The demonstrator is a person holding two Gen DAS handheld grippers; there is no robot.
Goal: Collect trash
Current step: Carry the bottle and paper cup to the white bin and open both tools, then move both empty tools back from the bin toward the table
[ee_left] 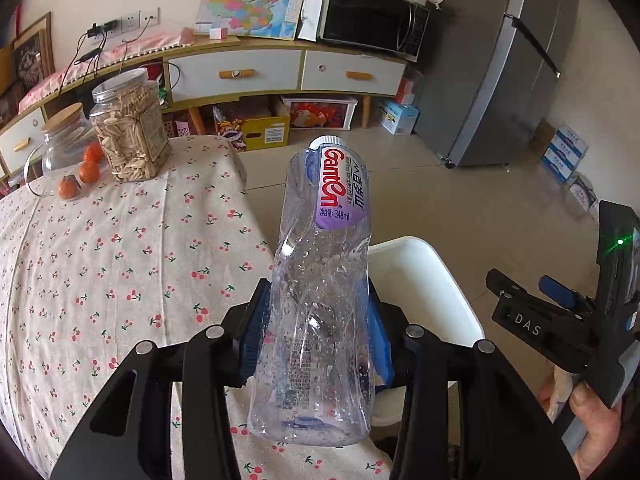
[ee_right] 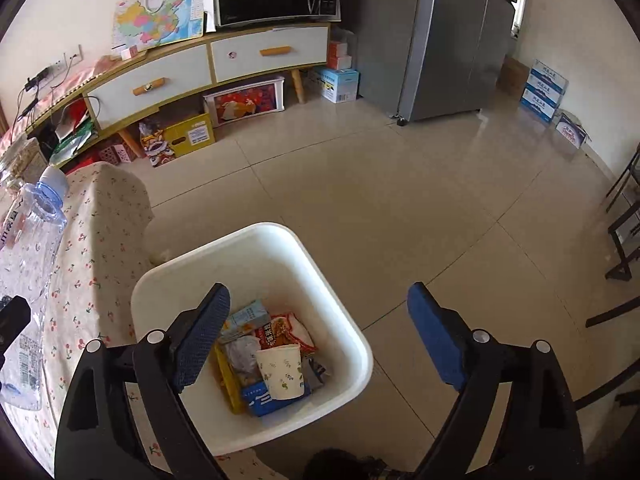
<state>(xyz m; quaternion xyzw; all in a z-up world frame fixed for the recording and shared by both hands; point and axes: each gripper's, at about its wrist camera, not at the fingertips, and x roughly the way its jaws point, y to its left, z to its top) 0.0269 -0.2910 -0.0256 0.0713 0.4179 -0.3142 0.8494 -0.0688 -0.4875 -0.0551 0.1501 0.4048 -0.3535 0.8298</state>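
The crumpled water bottle (ee_left: 320,292) is pinched between the left gripper's (ee_left: 316,332) blue pads, held over the cherry-print tablecloth (ee_left: 100,260). The white bin (ee_right: 344,320) sits at 3 o'clock from it, 1 paper cup (ee_right: 282,370) inside. The right gripper (ee_right: 316,336) is spread wide above the bin.

Crumpled clear bottle (ee_left: 320,300) upright, held; white bin (ee_right: 256,256) holds wrappers, cup (ee_right: 282,372)

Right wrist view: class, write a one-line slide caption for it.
Open right gripper hovers over a white bin holding a paper cup and snack wrappers.
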